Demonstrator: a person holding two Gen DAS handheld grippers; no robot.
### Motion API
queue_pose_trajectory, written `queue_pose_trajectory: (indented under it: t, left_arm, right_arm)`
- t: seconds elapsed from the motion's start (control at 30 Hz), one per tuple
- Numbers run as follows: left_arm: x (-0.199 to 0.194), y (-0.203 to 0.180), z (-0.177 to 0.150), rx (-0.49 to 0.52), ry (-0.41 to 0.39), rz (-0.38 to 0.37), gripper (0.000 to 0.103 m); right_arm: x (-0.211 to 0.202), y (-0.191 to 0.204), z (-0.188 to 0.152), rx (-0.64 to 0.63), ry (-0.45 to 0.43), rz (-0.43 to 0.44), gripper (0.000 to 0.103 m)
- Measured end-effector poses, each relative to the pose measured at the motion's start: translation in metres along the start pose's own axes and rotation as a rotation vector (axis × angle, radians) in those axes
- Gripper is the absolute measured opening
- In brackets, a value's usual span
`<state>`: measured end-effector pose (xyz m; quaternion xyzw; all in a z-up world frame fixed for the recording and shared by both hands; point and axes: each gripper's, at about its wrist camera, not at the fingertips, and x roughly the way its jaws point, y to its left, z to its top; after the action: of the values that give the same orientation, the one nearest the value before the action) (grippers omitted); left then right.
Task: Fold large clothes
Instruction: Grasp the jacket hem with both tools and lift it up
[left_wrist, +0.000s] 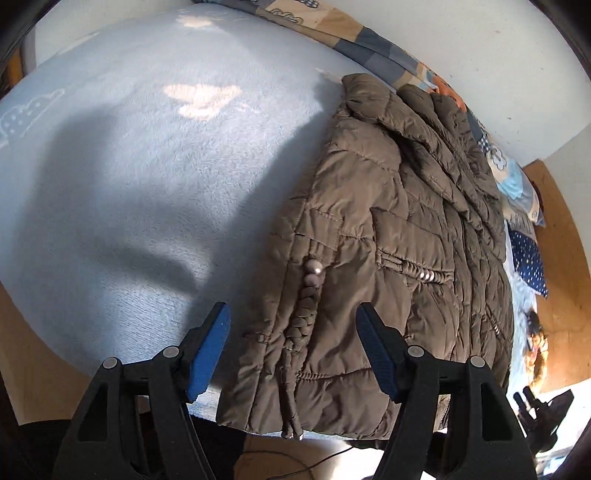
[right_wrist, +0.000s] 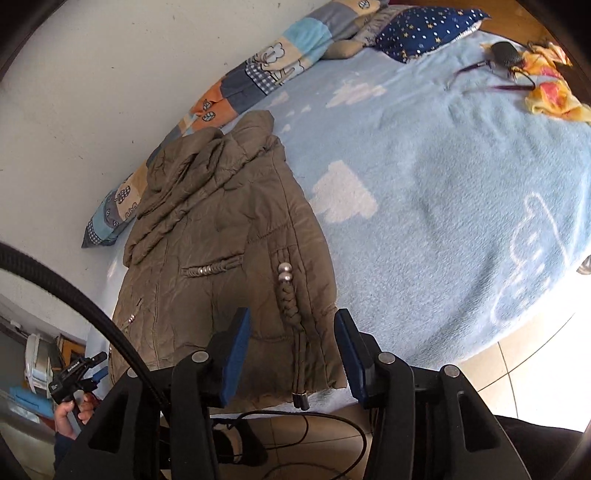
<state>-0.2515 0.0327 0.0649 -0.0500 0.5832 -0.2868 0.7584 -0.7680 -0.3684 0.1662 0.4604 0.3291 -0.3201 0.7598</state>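
Note:
A brown quilted jacket lies folded lengthwise on the light blue blanket, its hem at the bed's near edge. A braided cord with silver beads runs down its front. My left gripper is open and empty, just above the hem's left corner. In the right wrist view the jacket lies ahead on the blanket, and my right gripper is open and empty above the hem beside the cord.
A patchwork quilt and a star-print pillow lie along the white wall. Glasses, a dark object and a yellow cloth lie at the far right of the bed. Tiled floor and cables are below the bed edge.

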Motion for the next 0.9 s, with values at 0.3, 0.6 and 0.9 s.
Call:
queue_pose_trajectory:
  t: [0.3,0.6,0.9]
  left_arm:
    - [0.004,0.018,-0.004,-0.089,0.051,-0.046,0.069]
    - [0.018,0.025,-0.016,-0.119,0.16,-0.067,0.069]
    - [0.016,0.007,-0.035,-0.019,0.168,-0.027,0.05]
  right_arm:
    - [0.014,-0.011,0.0,0.098,0.054,0.014,0.051]
    - [0.03,-0.013,-0.003,0.123,0.127,0.003,0.058]
    - [0.047,-0.011,-0.009,0.102,0.214,-0.017,0.062]
